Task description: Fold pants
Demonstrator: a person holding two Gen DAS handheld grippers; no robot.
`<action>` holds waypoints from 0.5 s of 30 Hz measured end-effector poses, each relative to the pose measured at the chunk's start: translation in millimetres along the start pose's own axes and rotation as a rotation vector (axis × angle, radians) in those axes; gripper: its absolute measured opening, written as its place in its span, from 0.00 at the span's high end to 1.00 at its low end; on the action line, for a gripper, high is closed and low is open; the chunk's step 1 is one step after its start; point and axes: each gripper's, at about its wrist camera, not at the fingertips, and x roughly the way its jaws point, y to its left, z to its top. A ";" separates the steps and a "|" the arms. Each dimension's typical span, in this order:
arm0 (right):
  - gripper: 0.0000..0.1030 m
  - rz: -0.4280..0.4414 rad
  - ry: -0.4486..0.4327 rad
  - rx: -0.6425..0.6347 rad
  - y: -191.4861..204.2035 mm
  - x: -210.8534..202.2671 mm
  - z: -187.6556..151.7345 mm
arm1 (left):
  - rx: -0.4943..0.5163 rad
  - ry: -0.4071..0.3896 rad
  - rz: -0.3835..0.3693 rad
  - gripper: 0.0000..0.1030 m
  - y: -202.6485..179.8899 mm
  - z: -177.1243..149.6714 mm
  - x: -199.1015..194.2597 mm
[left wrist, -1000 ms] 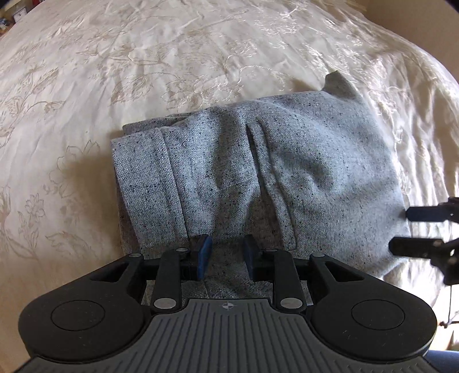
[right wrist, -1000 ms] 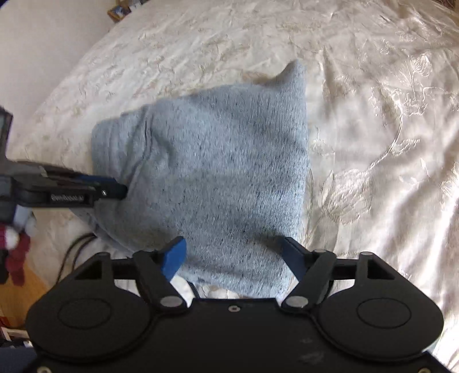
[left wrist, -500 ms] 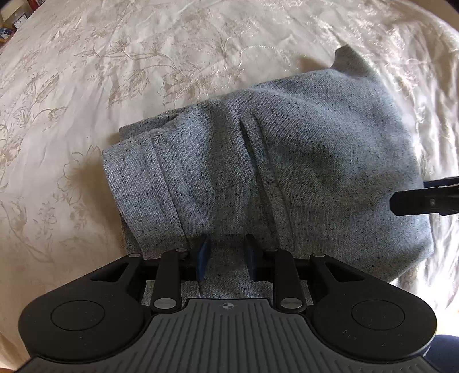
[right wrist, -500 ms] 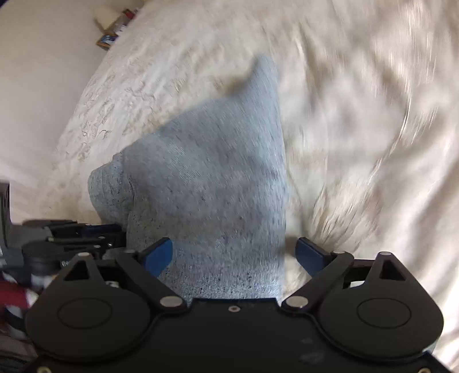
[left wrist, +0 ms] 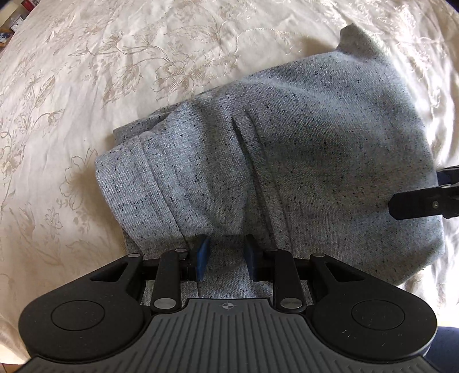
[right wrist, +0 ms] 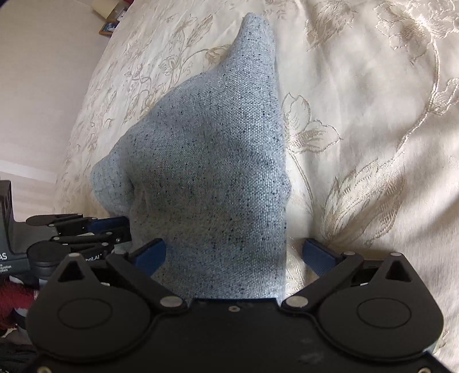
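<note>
The grey speckled pants (left wrist: 287,172) lie folded into a thick bundle on a cream embroidered bedspread (left wrist: 114,57). My left gripper (left wrist: 226,255) points straight down at the bundle's near edge, its blue pads a narrow gap apart and closed on a thickness of the fabric. In the right wrist view the pants (right wrist: 223,172) taper away to a point. My right gripper (right wrist: 233,254) stands wide open astride their near end, its right pad clear of the cloth. The left gripper (right wrist: 120,229) shows at the pants' left edge. A finger of the right gripper (left wrist: 416,203) shows at the bundle's right side.
The bedspread (right wrist: 373,114) stretches far and right of the pants. In the right wrist view the bed's edge runs along the left, with a pale wall (right wrist: 43,86) beyond, small items (right wrist: 109,27) at the far corner and a dark red cloth (right wrist: 14,298) low down.
My right gripper's jaws have spread wider and it has come down closer, so the pants' end now lies between them. My left gripper has shifted slightly with its narrow gap unchanged.
</note>
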 end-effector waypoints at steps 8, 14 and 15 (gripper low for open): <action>0.00 0.021 -0.002 -0.001 -5.3 -3.5 -3.4 | 0.005 0.020 0.030 0.75 -12.2 11.6 3.3; 0.00 0.025 -0.006 0.001 -4.5 -2.0 -3.5 | 0.006 0.021 0.044 0.75 -19.8 12.9 4.2; 0.00 0.024 -0.007 -0.001 -4.8 -2.3 -4.0 | 0.006 0.021 0.045 0.75 -20.9 13.2 4.2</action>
